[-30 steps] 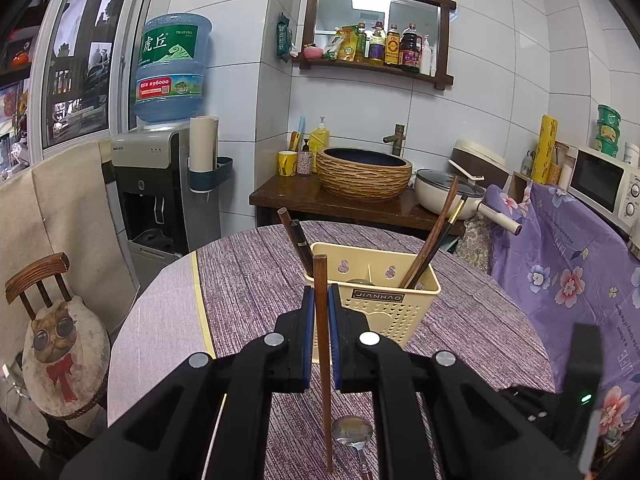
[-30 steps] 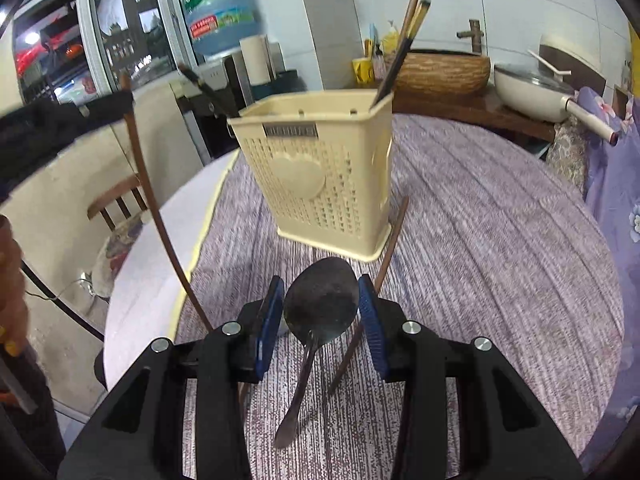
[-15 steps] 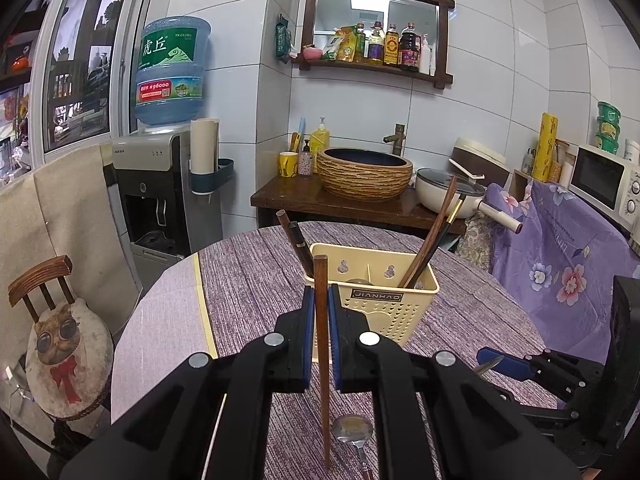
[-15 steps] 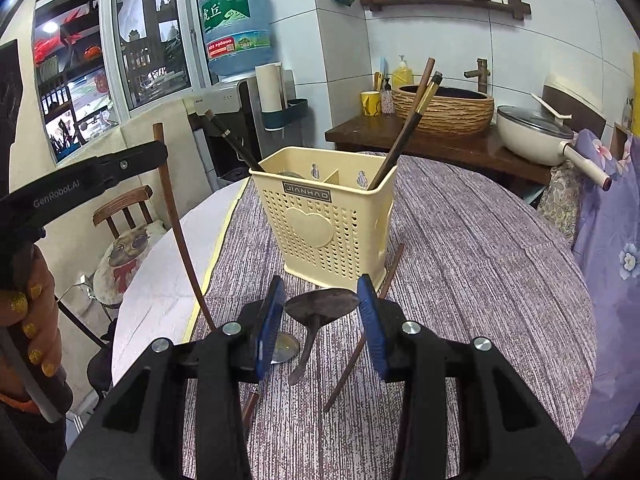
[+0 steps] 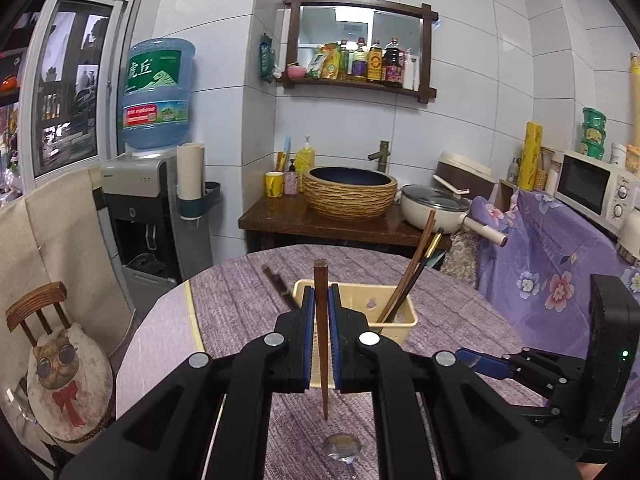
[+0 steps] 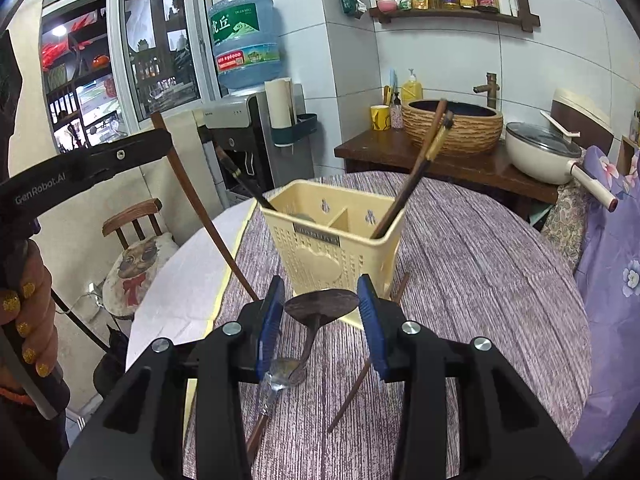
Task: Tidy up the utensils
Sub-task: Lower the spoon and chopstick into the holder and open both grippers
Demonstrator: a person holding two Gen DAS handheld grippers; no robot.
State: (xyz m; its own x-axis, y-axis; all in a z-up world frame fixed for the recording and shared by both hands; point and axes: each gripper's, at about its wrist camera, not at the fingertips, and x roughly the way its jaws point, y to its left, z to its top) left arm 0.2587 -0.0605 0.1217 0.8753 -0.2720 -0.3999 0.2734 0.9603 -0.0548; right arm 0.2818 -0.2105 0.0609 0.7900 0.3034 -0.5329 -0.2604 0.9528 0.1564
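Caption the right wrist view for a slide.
Right gripper holds a dark spoon by its bowl before the yellow utensil basket on a purple tablecloth.

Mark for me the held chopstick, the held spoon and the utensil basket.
chopstick (image 5: pixel 320 320), left wrist view, shaft between the fingers
spoon (image 6: pixel 322 306), right wrist view, middle of its bowl
utensil basket (image 6: pixel 320 260), right wrist view, perforated front wall

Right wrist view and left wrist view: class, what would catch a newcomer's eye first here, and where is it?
Probably the dark spoon gripped across its bowl by the right gripper, just in front of the cream utensil basket on the purple tablecloth. Next, the brown chopstick clamped upright in the left gripper, hiding part of the basket.
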